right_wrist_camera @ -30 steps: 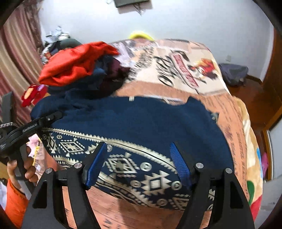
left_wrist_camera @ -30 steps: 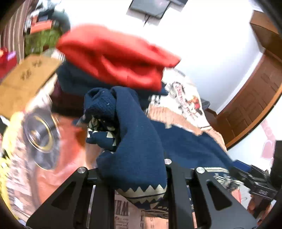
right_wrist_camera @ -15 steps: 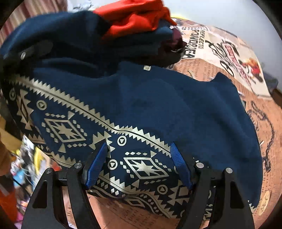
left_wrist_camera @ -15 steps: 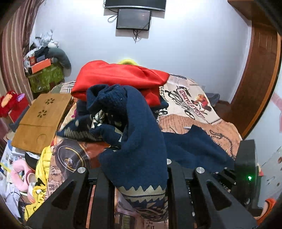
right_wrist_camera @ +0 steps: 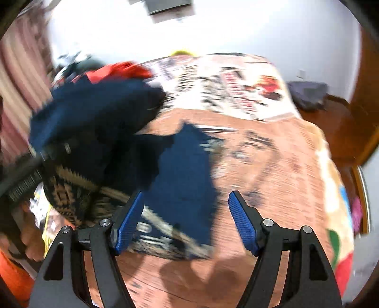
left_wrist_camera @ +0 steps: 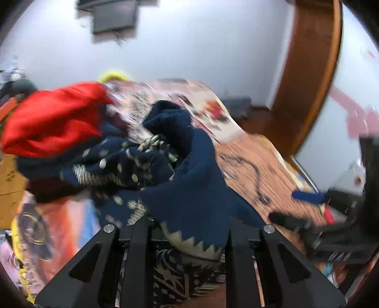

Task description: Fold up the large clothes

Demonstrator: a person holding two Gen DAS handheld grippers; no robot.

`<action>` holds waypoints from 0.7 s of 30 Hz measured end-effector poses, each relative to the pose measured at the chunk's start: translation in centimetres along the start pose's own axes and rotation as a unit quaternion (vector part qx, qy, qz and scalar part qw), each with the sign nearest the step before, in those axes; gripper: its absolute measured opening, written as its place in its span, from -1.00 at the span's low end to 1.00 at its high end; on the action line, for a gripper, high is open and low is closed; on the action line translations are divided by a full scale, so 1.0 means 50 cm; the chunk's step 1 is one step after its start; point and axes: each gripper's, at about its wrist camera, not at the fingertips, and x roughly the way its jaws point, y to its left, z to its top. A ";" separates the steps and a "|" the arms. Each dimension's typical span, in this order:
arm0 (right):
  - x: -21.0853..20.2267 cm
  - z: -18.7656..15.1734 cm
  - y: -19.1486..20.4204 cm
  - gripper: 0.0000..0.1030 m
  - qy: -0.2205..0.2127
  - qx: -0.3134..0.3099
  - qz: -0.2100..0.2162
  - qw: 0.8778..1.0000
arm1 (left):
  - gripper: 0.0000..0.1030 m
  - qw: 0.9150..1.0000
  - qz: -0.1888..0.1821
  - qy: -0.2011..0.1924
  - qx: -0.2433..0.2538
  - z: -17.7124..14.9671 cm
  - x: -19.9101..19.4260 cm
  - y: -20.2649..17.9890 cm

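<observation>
Bed (right_wrist_camera: 272, 165) with printed cover; red cloth (left_wrist_camera: 54, 118) heaped behind sweater (left_wrist_camera: 189, 189). Sweater bunched on bed, hem toward camera, gripped by left claw (left_wrist_camera: 191, 237); right claw (right_wrist_camera: 186, 220) spread wide, holding nothing

Motion-blurred bedspread print (right_wrist_camera: 236, 94), wall screen (left_wrist_camera: 111, 19) and navy sweater pattern (left_wrist_camera: 113, 170), all unreadable.
</observation>
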 end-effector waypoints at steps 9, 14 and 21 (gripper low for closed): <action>-0.057 -0.045 -0.080 0.37 -0.003 0.041 -0.029 0.999 | -0.10 0.991 -0.026 0.077 0.110 -0.079 0.083 -0.100; -0.088 -0.036 -0.057 0.36 -0.021 0.027 -0.022 0.999 | 0.22 0.986 -0.064 0.071 0.135 -0.081 0.017 -0.103; -0.106 0.005 0.016 0.36 -0.056 -0.010 0.013 0.998 | 0.72 0.993 0.013 -0.002 0.117 -0.041 -0.097 -0.012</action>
